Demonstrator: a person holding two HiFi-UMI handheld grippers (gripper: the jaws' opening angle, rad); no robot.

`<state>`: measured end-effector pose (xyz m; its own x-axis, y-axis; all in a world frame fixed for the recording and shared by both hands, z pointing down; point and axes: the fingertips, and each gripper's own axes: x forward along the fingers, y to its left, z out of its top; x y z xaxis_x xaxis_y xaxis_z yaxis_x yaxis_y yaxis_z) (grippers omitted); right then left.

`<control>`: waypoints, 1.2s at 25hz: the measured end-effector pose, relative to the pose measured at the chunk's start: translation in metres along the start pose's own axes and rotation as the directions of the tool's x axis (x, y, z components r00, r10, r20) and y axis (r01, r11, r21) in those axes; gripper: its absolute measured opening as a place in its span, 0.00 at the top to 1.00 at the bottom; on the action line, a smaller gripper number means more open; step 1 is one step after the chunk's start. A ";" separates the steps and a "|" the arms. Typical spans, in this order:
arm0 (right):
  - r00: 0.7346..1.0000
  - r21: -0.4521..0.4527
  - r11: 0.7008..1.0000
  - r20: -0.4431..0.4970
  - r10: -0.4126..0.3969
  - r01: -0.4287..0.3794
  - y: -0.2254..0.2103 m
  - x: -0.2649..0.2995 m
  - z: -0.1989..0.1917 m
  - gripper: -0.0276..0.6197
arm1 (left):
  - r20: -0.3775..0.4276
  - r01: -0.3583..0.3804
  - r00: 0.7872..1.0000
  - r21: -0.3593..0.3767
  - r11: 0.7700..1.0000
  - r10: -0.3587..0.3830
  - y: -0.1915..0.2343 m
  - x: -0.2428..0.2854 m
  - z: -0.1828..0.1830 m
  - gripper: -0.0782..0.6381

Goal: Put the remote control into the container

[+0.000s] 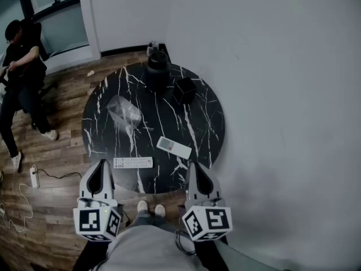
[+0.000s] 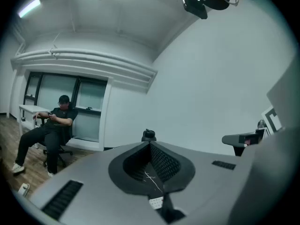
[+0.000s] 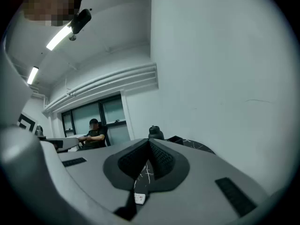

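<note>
left tongs (image 1: 102,164) and right tongs (image 1: 192,166) pressed together, empty, at near edge of round black marble surface (image 1: 206,120); long white remote control (image 1: 133,162) just beyond, clear plastic container (image 1: 124,111) farther. best spread first, then pinch crosswise.

Beyond the container (image 1: 124,112), jug (image 1: 158,69) and box (image 1: 184,90) crowd the tabletop (image 1: 206,131).

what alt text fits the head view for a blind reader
The left claw and right claw, shut and empty, point at a round black marble table holding a long remote, a shorter remote, a clear container, a black box and a dark jug. A person sits upper left.
</note>
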<state>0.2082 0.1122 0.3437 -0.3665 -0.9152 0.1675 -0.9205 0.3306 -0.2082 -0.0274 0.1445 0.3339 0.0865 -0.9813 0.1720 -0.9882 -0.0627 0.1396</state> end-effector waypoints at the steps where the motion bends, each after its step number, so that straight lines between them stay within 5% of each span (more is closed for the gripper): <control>1: 1.000 -0.001 1.000 -0.001 0.001 -0.001 0.001 0.000 0.000 0.95 | 0.001 0.001 1.000 0.000 1.000 -0.001 0.000 -0.001 0.000 0.88; 30: 0.993 -0.059 0.994 -0.085 0.086 -0.091 0.028 0.045 -0.033 0.95 | -0.038 0.040 0.998 -0.030 0.999 -0.042 0.034 0.018 -0.012 0.88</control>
<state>0.1613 0.0880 0.3770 -0.4545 -0.8605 0.2304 -0.8897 0.4256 -0.1653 -0.0584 0.1264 0.3535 0.1322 -0.9702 0.2031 -0.9797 -0.0968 0.1754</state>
